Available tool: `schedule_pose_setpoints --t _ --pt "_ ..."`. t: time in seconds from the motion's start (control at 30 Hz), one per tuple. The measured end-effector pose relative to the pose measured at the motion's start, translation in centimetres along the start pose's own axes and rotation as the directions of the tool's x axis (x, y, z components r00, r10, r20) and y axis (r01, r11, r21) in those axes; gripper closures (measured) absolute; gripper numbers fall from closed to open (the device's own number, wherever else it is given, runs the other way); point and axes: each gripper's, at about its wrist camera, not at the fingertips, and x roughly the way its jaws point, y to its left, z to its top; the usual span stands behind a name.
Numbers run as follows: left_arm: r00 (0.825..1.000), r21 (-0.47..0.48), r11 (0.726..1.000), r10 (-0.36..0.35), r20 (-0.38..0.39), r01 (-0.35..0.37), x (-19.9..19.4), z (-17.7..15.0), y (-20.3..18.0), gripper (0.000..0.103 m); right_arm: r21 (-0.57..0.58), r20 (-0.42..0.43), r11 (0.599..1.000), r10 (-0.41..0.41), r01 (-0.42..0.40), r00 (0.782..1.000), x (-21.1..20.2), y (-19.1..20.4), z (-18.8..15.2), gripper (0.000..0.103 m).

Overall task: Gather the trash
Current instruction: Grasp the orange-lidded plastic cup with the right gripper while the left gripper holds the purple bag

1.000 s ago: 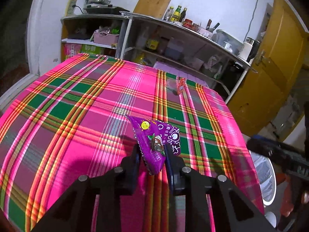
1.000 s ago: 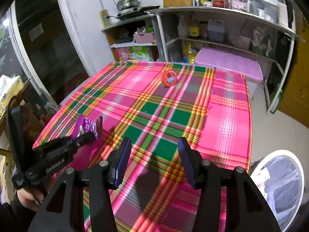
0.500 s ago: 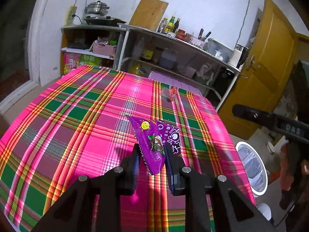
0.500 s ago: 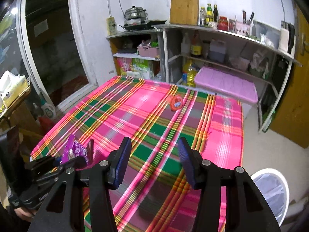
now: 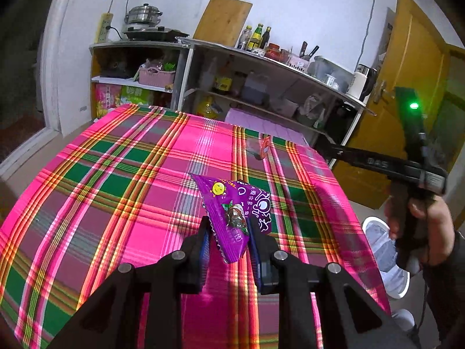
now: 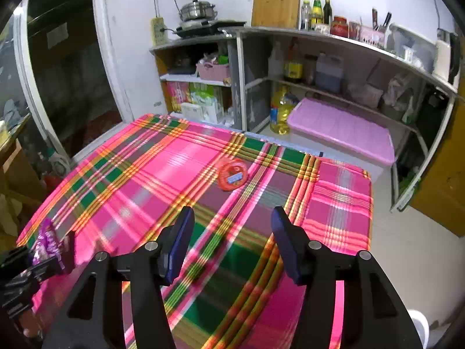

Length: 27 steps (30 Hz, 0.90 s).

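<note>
While the left gripper (image 5: 228, 242) pinched the crinkled purple foil snack wrapper (image 5: 237, 213) between its two blue-padded fingers, the wrapper stood up above the pink-and-green plaid tablecloth (image 5: 122, 192), its long axis running from the jaws up and to the far left; the right gripper (image 6: 231, 240) hung with its jaws spread wide and nothing between them, over the near right part of the same cloth; the round orange packet (image 6: 233, 173) lay flat on the cloth straight beyond that right claw, slightly left of its centre line, well apart from it and much farther from the left claw, so the right hand looked the better placed for it; the white-rimmed trash bin (image 5: 386, 257) stood on the floor off the table's right edge, to the right of the held wrapper and lower. Counted: one purple wrapper, one orange packet, one bin, two grippers.
</note>
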Motion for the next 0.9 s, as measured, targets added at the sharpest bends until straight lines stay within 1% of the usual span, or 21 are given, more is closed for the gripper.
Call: schedule_pose_setpoints --t 0.03,0.13,0.3,0.43,0.53,0.73,0.83,0.87,0.9 --pt "1.0 -0.001 1.0 0.002 -0.006 -0.002 0.5 0.1 0.0 0.079 -0.003 -0.003 1.0 0.009 -0.009 1.0 0.7 -0.3 0.3 0.047" --pt "1.0 -0.004 1.0 0.009 -0.017 -0.009 1.4 0.2 0.2 0.079 -0.021 -0.033 0.999 0.025 -0.026 0.999 3.1 -0.8 1.0 0.041" --pt "0.999 -0.021 1.0 0.014 -0.028 -0.015 2.5 0.4 0.7 0.079 -0.092 -0.081 0.995 0.029 -0.037 0.996 7.0 -0.3 1.6 0.04" --pt "0.999 -0.032 0.999 0.016 -0.034 -0.017 3.0 0.4 1.1 0.079 -0.132 -0.099 0.99 0.028 -0.041 0.995 9.1 0.2 2.1 0.04" --pt "0.999 -0.034 0.999 0.015 -0.038 -0.016 3.3 0.3 1.3 0.079 -0.157 -0.105 0.987 0.008 -0.025 0.994 10.4 0.5 2.6 0.04" --pt "0.999 -0.038 0.999 0.01 -0.039 -0.011 3.5 0.3 1.7 0.079 -0.143 -0.115 0.989 0.008 -0.024 0.993 11.9 0.1 3.6 0.04" --pt "0.999 -0.044 0.999 0.012 -0.042 -0.014 3.8 0.3 1.8 0.079 -0.15 -0.126 0.989 -0.005 -0.014 0.992 12.6 0.0 4.0 0.04" --pt "0.999 -0.045 0.999 0.014 -0.044 -0.016 3.8 0.3 1.9 0.079 -0.15 -0.128 0.988 0.008 -0.027 0.992 12.7 0.0 4.1 0.043" --pt "0.999 -0.047 0.999 0.014 -0.045 -0.016 3.9 0.3 1.9 0.079 -0.149 -0.126 0.988 0.025 -0.043 0.992 12.6 0.0 4.1 0.051"
